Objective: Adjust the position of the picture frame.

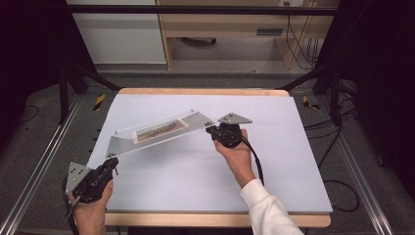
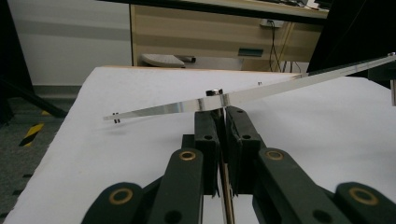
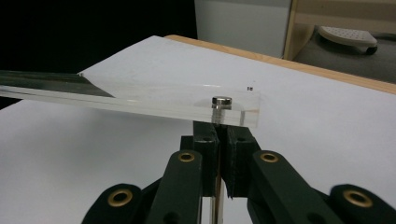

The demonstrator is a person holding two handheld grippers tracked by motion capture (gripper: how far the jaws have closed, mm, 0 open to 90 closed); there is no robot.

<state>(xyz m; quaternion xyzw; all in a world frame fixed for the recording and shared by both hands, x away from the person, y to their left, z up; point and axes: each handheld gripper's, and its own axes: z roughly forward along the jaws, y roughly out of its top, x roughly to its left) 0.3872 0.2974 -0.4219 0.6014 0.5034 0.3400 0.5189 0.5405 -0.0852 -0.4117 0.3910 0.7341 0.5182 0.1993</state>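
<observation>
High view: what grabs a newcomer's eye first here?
The clear acrylic frame with a brownish insert sandwiched in it, held off the white table and slanting from near left to middle. The left gripper has its jaws shut at one corner, the right gripper at the opposite end. In both gripper views, a small silver bolt head tops the panel just above the shut jaws.

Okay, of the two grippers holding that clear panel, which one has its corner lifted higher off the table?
The right gripper. Its corner of the clear panel sits higher in the left gripper view, where the panel's edge rises away toward it; the left gripper holds the lower, nearer corner.
</observation>
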